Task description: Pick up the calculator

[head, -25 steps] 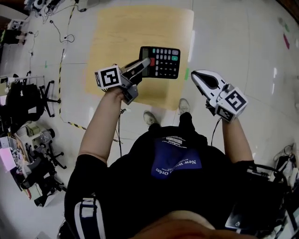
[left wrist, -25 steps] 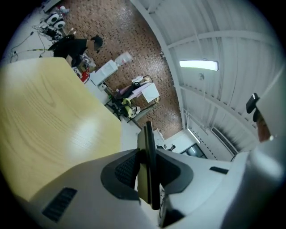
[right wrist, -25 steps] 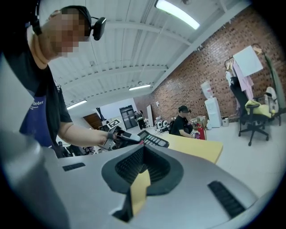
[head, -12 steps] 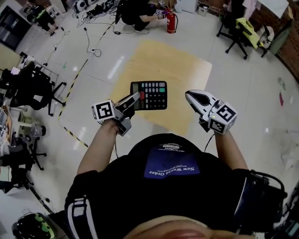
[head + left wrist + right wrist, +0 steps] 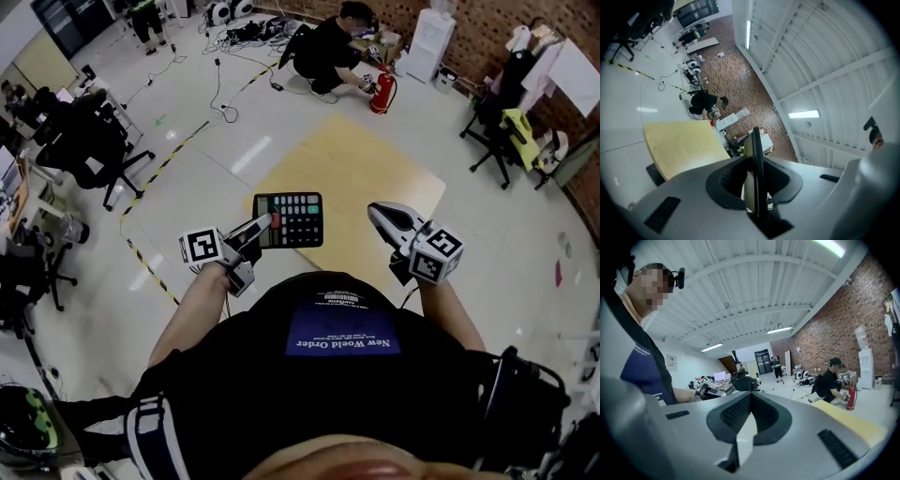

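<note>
Left gripper: jaws clamped on the left edge of the calculator, set only as far apart as the body is thick. Marker cube at its rear, hand behind it.

Calculator: dark body, key face up in the head view, with rows of dark keys, one red key at left and one green key at upper right. Held clear of every surface, in front of the person's chest, over the near edge of the table. In the left gripper view it shows edge-on, as a thin dark slab between the two jaws of that gripper.

Right gripper: jaws drawn together, nothing between them; its own view shows only a thin sliver of floor there. It is held in the air just right of the calculator, apart from it.

Table: pale yellow top, bare, on a glossy white floor.

Surroundings: person crouching beyond the table, beside a red fire extinguisher; black-and-yellow floor tape; office chairs at left.
</note>
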A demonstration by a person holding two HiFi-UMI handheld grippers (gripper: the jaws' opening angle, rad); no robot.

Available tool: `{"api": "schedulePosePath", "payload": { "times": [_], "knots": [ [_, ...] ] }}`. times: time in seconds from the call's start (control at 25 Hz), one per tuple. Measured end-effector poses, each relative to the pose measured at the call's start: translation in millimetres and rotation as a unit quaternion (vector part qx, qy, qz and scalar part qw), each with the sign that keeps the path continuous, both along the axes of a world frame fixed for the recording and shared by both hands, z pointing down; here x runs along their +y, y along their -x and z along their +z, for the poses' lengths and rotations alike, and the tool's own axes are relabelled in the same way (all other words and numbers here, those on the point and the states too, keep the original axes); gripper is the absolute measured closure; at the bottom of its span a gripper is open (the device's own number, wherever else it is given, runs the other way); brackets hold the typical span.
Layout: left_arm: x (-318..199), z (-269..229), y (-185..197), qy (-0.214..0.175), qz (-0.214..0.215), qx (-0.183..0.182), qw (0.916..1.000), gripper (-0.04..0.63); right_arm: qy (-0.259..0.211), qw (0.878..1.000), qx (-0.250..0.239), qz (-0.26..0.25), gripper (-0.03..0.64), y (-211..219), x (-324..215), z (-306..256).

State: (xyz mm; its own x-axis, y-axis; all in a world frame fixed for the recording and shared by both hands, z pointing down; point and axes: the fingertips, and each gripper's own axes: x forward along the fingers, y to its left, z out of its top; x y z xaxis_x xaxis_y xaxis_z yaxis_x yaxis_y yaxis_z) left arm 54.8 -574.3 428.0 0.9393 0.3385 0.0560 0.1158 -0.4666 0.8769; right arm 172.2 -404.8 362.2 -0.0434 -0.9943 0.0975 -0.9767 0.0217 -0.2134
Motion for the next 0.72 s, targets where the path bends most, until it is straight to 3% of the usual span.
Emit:
{"api": "schedulePosePath", "payload": {
  "times": [0.24, 0.56, 0.72],
  "knots": [
    [4.7, -10.0, 4.6, 0.039, -0.011, 0.030, 0.9987, 0.508, -0.007, 1.000, -0.010, -0.009, 0.632, -9.7, -3.2, -6.6],
    [0.5, -1.7, 2.7, 0.005, -0.007, 0.019, 0.9998, 0.508, 0.007, 1.000, 0.013, -0.005, 0.632, -8.2, -3.2, 2.0],
    [8.6, -10.8, -1.8, 0.034, 0.003, 0.033, 0.9989, 0.509, 0.010, 1.000, 0.013, 0.000, 0.634, -12.0, 1.8, 4.0]
  ]
}}
